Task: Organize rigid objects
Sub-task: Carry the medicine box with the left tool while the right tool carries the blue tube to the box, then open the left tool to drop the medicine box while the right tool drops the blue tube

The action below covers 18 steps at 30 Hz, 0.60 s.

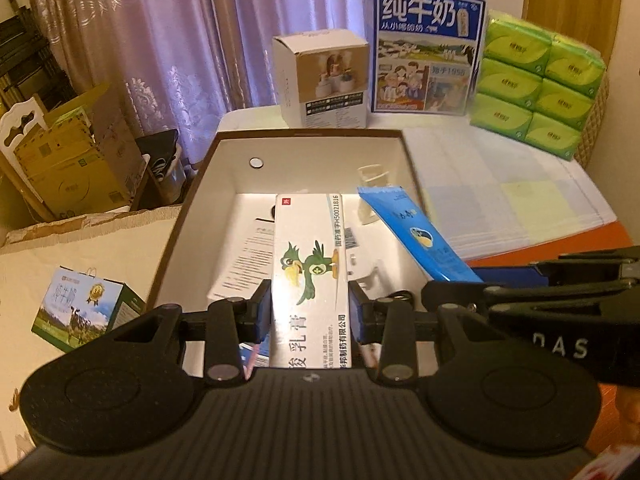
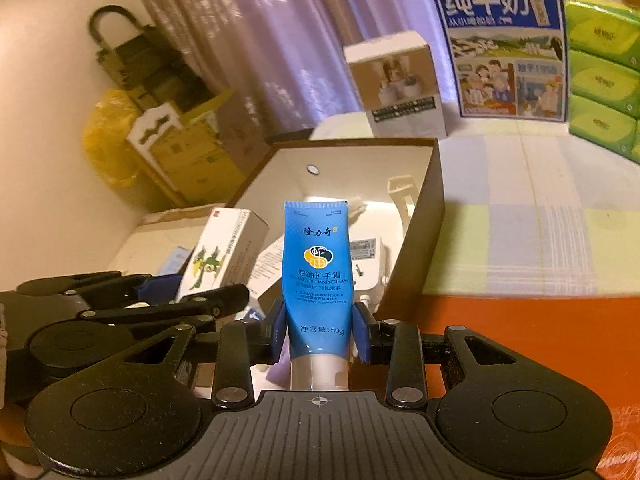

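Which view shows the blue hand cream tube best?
The right wrist view: the hand cream tube faces the camera, label readable, clamped in the right hand-held gripper. The left wrist view shows it slanted at the side.

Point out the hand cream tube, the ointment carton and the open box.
hand cream tube (image 2: 318, 268), right wrist view: blue printed body.
ointment carton (image 1: 310, 264), left wrist view: parrot print on its face.
open box (image 1: 308, 133), left wrist view: far rim.
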Motion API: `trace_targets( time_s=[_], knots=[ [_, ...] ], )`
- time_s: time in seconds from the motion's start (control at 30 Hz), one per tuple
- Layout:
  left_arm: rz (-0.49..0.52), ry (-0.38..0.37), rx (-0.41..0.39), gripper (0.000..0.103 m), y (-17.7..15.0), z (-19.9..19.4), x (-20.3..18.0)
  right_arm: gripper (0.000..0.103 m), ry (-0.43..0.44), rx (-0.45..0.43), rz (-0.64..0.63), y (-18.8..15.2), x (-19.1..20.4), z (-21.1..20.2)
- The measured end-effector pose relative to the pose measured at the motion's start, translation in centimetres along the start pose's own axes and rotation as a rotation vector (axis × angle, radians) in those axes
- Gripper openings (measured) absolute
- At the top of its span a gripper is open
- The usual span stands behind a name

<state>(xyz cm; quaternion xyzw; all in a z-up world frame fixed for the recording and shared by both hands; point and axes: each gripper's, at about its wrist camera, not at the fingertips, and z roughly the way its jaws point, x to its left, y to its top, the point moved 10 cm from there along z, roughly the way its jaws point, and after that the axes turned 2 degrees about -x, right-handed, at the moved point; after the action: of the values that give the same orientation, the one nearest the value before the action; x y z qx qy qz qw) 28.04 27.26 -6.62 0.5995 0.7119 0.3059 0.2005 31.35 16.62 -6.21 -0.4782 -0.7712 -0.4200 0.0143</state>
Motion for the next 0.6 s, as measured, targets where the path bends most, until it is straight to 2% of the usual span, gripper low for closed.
trace_targets(
  time_s=[0.33,0.6],
  knots=[
    [0.058,-0.061,0.053,0.033,-0.1,3.8,2.6,0.031,-0.155,-0.001,0.016,-0.4,0.6,3.7],
    [0.083,-0.108,0.075,0.033,0.0,6.1,2.5,0.031,-0.238,0.001,0.035,-0.4,-0.7,5.4]
  ],
)
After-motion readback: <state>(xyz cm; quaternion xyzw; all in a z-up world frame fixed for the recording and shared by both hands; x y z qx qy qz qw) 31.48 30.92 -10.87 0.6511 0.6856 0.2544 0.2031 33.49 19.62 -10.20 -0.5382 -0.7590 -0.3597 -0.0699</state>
